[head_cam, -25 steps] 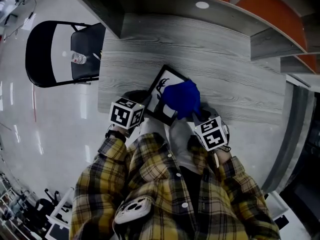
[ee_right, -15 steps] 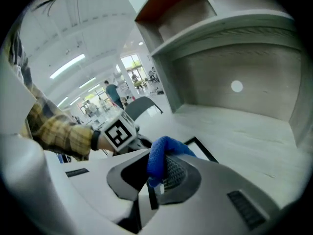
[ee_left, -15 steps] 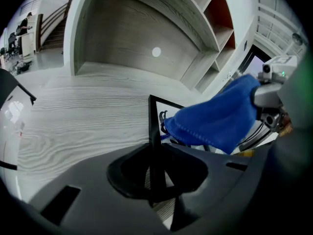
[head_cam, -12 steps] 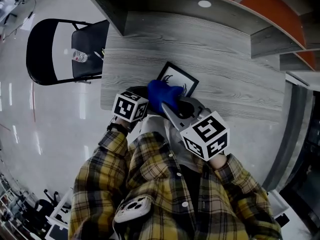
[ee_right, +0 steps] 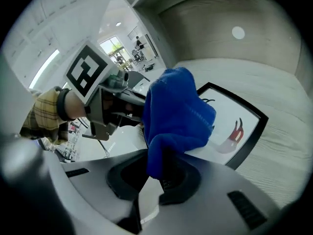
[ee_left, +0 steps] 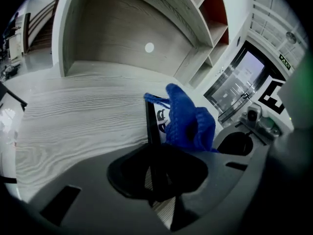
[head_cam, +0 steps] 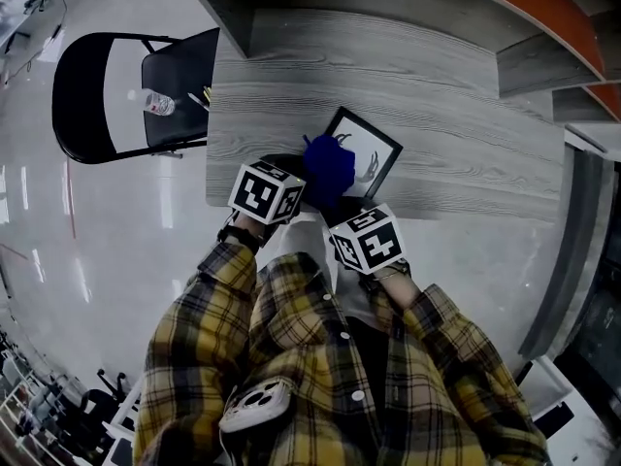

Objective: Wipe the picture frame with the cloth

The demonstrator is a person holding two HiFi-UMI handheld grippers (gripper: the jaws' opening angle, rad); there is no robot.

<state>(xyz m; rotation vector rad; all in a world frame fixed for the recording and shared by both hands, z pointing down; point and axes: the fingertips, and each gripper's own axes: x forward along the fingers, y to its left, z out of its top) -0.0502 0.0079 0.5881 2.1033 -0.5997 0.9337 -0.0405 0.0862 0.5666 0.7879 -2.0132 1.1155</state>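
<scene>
A black-edged picture frame (head_cam: 374, 153) with a white print lies near the front edge of the grey wood-grain table (head_cam: 456, 115). My left gripper (head_cam: 296, 190) is shut on the frame's near left edge (ee_left: 150, 131). A blue cloth (head_cam: 328, 171) rests bunched on the frame's left part, and my right gripper (head_cam: 342, 210) is shut on it. In the right gripper view the blue cloth (ee_right: 176, 116) hangs over the frame's glass (ee_right: 230, 121), covering its left half. The left gripper view shows the cloth (ee_left: 188, 121) just right of the frame's edge.
A black folding chair (head_cam: 116, 95) with a plastic bottle (head_cam: 155, 103) on its seat stands left of the table. Curved shelving (head_cam: 543, 27) with orange panels rises behind the table. Glossy floor lies to the left.
The right gripper has drawn the cloth from the frame's middle to its left near part. The left gripper has kept its hold on the frame's edge.
</scene>
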